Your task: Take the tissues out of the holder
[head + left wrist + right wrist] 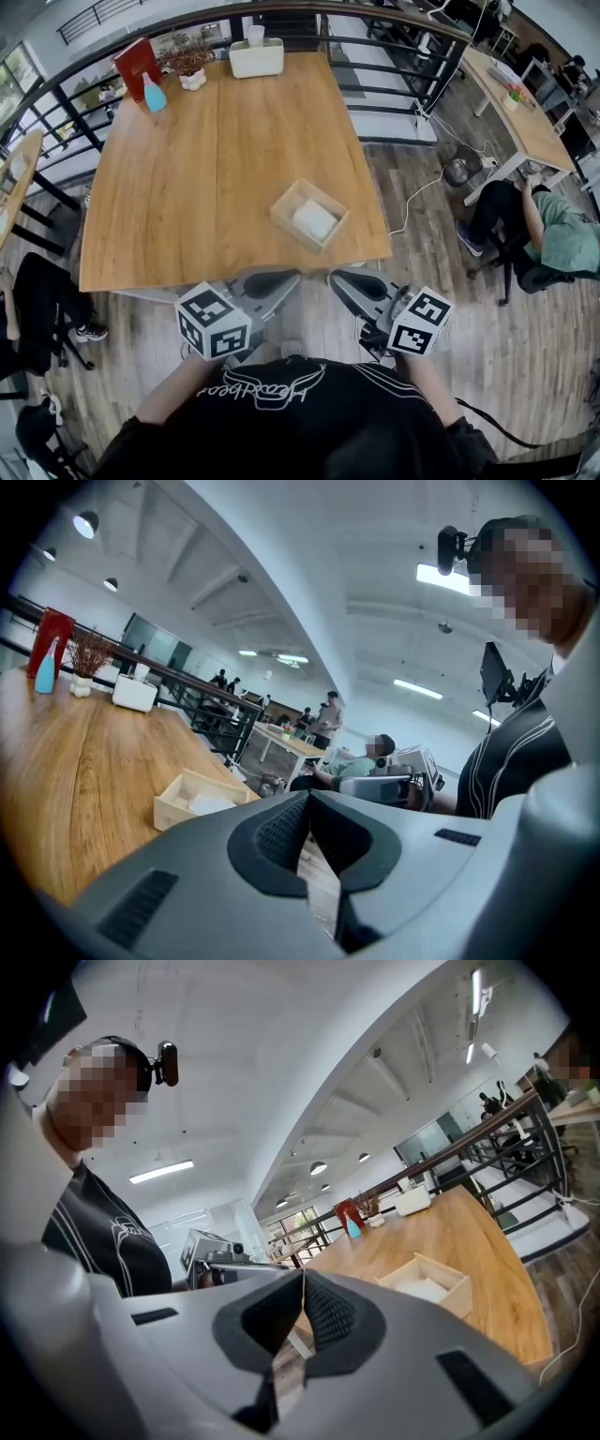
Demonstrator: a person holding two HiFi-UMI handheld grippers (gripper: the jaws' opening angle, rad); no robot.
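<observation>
A shallow wooden holder (284,202) sits near the front right edge of the wooden table (169,187), with a flat stack of white tissues (314,220) inside. The left gripper view shows the holder (173,803) ahead to the left, the right gripper view shows the holder (448,1290) ahead to the right. Both grippers hang below the table's front edge, close to my body. My left gripper (281,279) is shut and holds nothing; its pads meet at the tip (307,795). My right gripper (347,279) is likewise shut and holds nothing, with its pads together (302,1273).
At the table's far edge stand a white tissue box (256,58), a small potted plant (190,66), a blue bottle (155,94) and a red stand (138,62). A black railing (394,66) runs behind. A person (553,234) sits at the right beside another table (516,103).
</observation>
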